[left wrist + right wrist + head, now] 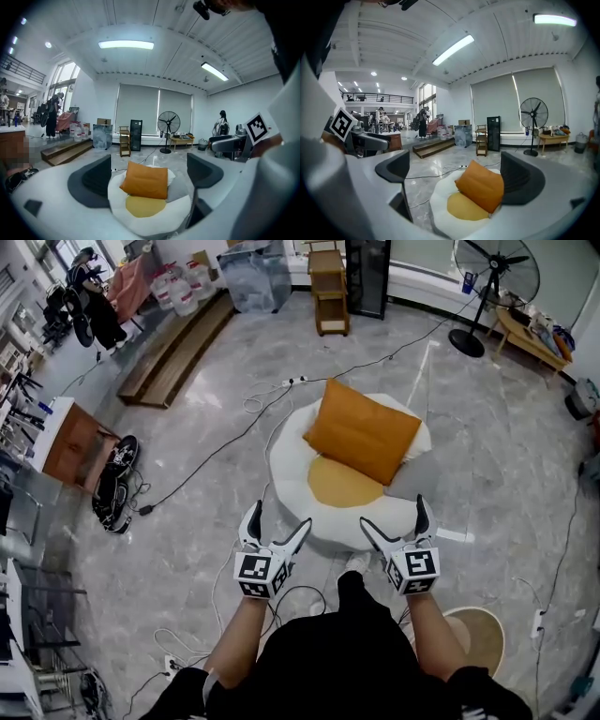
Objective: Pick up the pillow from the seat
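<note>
At 12 o'clock, orange pillow [364, 430] rests on white seat [286, 460]. Left hand-held gripper [280, 516], right hand-held gripper [392, 512] spread, empty. Approach step; next: reach forward, pinch pillow.

Probably a workshop hall, mezzanine [378, 97], pedestal fan [496, 262]

Item count:

- pillow [361, 430]: one.
- seat [291, 474]: one, centre.
- Grippers: two, both near: left gripper [281, 514] and right gripper [392, 511].
- fan [495, 268]: one, far right.
- shelf [329, 292]: one, far centre.
- cabinet [367, 277]: one, black, just right of the shelf.
- low table [525, 334]: one, far right.
- platform [178, 352]: one, far left.
- jugs [178, 292]: at least two, far left; exact count cannot be told.
- desk [70, 442]: one, left.
- stool [483, 634]: one, near right.
</note>
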